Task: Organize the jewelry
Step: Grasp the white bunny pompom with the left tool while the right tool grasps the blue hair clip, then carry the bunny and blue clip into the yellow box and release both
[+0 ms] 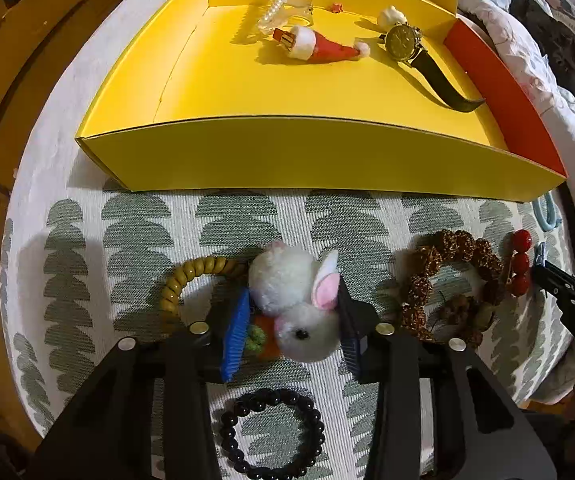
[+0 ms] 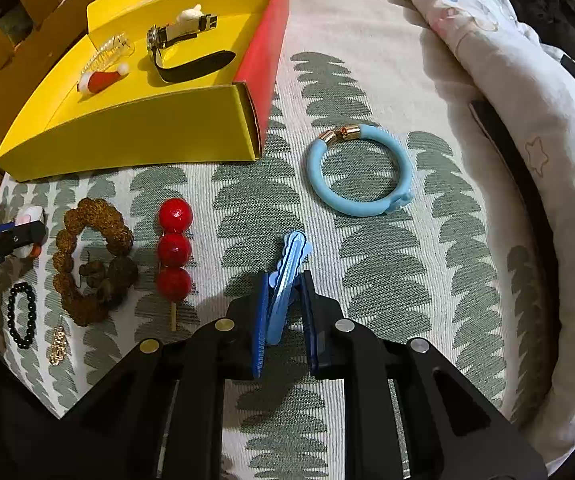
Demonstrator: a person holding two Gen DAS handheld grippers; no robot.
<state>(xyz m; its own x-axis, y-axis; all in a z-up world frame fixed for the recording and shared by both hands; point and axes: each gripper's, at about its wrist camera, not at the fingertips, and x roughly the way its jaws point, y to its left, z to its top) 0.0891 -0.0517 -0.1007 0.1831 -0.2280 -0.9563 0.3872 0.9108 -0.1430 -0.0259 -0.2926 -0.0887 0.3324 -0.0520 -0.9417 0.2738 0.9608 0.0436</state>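
now your left claw point(image 1: 291, 320) straddles the plush rabbit tie point(image 1: 295, 300), contact unclear; your right claw point(image 2: 283, 320) pinches the blue hair clip point(image 2: 287, 276), its tail hidden.

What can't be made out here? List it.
- Left wrist view: whether the left gripper pinches the plush bunny; contact unclear.
- Right wrist view: the blue hair clip rear end, hidden between the right gripper fingers.
- Right wrist view: the gold charm, too small.
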